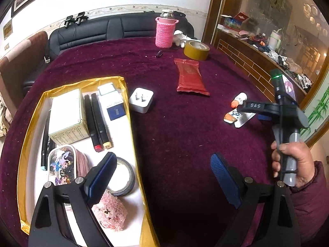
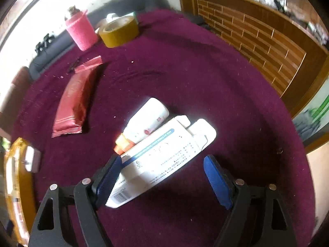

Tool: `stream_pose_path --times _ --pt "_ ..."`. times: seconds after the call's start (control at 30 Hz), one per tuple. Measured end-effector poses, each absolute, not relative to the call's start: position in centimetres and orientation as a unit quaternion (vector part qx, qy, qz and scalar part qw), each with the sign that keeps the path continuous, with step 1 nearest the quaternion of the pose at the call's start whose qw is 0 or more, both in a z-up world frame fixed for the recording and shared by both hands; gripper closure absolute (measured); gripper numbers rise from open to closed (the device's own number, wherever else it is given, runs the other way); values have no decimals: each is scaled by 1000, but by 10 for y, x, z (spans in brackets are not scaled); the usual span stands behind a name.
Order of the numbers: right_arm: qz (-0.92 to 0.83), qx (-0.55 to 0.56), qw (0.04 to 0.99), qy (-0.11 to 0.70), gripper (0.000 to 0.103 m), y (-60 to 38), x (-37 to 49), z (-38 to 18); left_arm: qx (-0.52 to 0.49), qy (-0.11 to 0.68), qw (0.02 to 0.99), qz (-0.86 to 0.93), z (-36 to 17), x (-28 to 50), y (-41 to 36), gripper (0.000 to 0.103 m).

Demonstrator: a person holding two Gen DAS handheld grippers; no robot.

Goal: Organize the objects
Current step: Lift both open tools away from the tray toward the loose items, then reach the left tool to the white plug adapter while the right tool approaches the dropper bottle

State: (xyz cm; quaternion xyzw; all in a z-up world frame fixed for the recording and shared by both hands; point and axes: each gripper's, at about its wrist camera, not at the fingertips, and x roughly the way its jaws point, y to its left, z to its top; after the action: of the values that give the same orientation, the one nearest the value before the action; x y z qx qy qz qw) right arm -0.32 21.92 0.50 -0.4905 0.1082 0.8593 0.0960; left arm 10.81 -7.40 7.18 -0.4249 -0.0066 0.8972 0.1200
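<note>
A yellow-rimmed tray [image 1: 131,123] at the left holds a white box, markers, a cartoon pencil case, a tape ring and a pink sponge. My left gripper [image 1: 162,175] is open and empty, its left finger over the tray's near corner. My right gripper [image 2: 162,177] is open around a white carton [image 2: 164,156] lying on the purple cloth; its left pad touches the carton's near corner. A small white bottle with an orange cap [image 2: 144,125] lies against the carton. In the left wrist view the carton [image 1: 242,118], the bottle [image 1: 239,99] and the right gripper [image 1: 255,107] show at the right.
A white plug adapter [image 1: 141,99] lies beside the tray. A red packet [image 1: 191,78] lies mid-table, also in the right wrist view [image 2: 76,94]. A yellow tape roll [image 1: 196,50] and a pink knitted bottle [image 1: 164,30] stand at the back. A wooden cabinet [image 2: 257,39] is at the right.
</note>
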Motion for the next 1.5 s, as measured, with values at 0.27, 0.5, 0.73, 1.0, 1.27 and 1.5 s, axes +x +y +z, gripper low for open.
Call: stream_pose_path --times 0.27,0.5,0.73,1.0,1.27,1.5 --pt "869 -492 30 45 30 213 19 15 -421 -23 122 898 72 108 -83 11" --pt "862 -506 23 32 26 240 53 4 -435 -43 151 887 66 101 -78 11" --pt "879 -455 -10 145 24 255 59 16 -447 -51 162 878 63 87 -60 11" --pt "897 -411 -51 155 16 227 41 27 -412 26 153 898 75 15 -49 11" --pt "888 -404 -67 208 16 238 39 5 -488 79 172 852 43 -75 -23 11" --pt "885 -407 -71 214 15 241 38 2 -555 85 153 813 14 -96 -26 11"
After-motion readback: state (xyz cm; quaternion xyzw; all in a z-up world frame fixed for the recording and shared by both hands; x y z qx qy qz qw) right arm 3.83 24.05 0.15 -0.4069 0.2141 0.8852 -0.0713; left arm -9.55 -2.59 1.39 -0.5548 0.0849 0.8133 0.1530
